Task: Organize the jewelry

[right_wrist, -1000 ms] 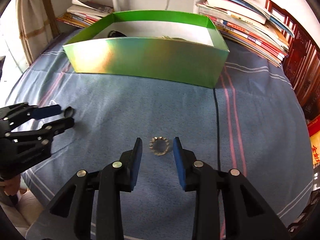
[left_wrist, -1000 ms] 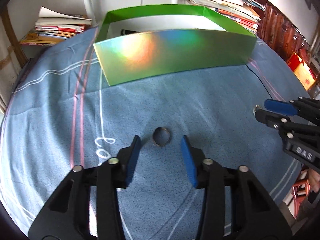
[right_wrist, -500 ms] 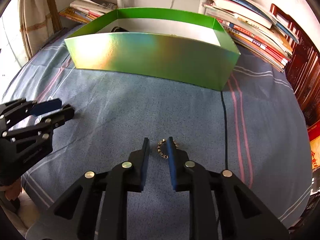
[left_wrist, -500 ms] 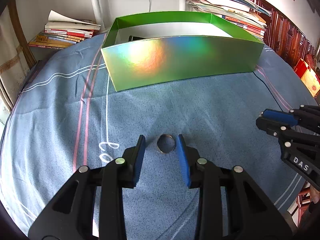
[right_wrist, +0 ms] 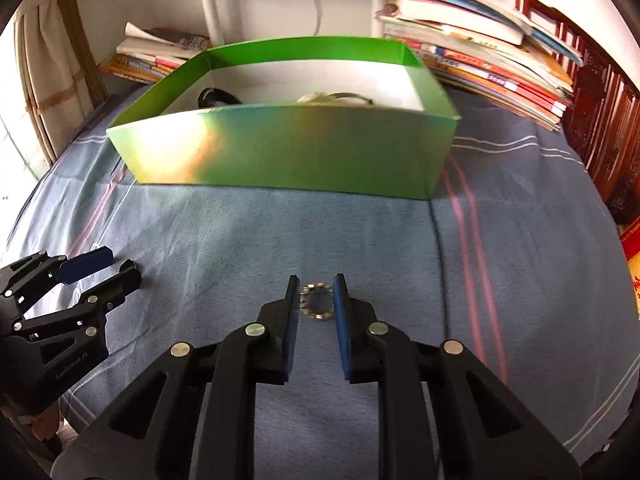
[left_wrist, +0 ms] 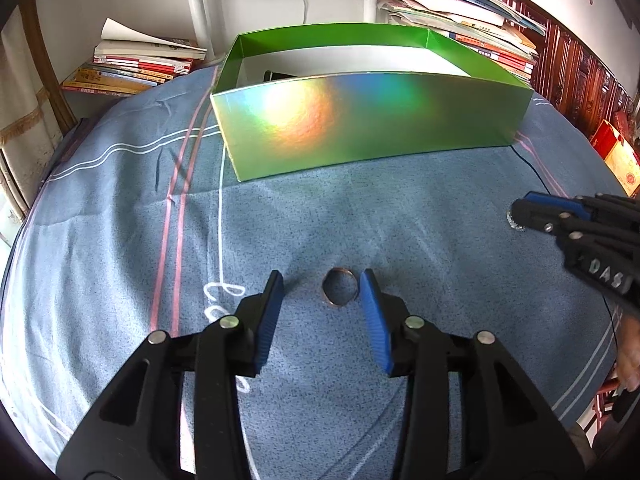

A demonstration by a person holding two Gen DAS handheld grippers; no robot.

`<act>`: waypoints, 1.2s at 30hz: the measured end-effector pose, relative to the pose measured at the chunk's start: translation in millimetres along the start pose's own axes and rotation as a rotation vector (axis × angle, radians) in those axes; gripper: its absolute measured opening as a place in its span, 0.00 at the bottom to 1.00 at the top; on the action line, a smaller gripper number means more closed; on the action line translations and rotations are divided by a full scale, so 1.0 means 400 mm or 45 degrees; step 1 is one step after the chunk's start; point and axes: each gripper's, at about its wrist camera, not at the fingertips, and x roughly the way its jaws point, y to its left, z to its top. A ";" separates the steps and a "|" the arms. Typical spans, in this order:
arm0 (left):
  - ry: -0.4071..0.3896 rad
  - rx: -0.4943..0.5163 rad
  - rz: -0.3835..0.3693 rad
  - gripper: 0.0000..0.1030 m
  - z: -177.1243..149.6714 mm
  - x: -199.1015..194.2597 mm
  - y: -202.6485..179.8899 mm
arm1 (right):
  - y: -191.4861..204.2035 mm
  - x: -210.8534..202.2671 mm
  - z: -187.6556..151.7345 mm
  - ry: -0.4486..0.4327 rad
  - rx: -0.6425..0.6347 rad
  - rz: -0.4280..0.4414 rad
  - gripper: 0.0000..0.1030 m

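Two pieces of jewelry are not yet put away: a plain metal ring (left_wrist: 340,290) lies on the blue cloth (left_wrist: 120,240) between the fingers of the left gripper (left_wrist: 322,286), close against the right-hand pad and clear of the left-hand one, so nothing grips it; these jaws have just been opening a little and stand moderately wide with the ring loose between them. The beaded ring (right_wrist: 317,301), a small circle of shiny beads, sits between the blue pads of the right gripper (right_wrist: 317,295), whose jaws have just been closing and are now narrow, the pads right at its two sides; it appears pinched, though it looks to be resting on the cloth and not lifted. Beyond both, well apart from the rings, stands the green box (right_wrist: 280,160), open-topped with a white floor, and in it a dark item (right_wrist: 214,98) at the left end and a pale tangle, perhaps a chain or bracelet (right_wrist: 332,98), near the middle, so some sorting seems done. My reading is that the job is partway: both rings remain to be picked up and carried over the near wall into the box
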 end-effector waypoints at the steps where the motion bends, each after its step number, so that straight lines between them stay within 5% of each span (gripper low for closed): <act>1: -0.001 0.001 0.001 0.40 0.000 0.000 0.001 | -0.003 -0.009 0.000 -0.006 -0.002 0.000 0.20; 5: 0.000 0.001 0.007 0.40 -0.001 -0.001 -0.001 | 0.005 -0.030 -0.009 -0.021 -0.064 -0.011 0.46; 17: 0.002 -0.003 0.015 0.44 0.000 0.002 0.006 | 0.012 0.021 -0.023 0.025 -0.061 -0.063 0.46; 27: 0.005 -0.009 0.009 0.47 0.003 0.005 0.013 | 0.037 0.023 -0.029 0.048 -0.096 0.032 0.46; 36: 0.011 -0.019 0.013 0.49 0.005 0.007 0.015 | 0.020 0.018 -0.019 0.024 -0.079 -0.030 0.46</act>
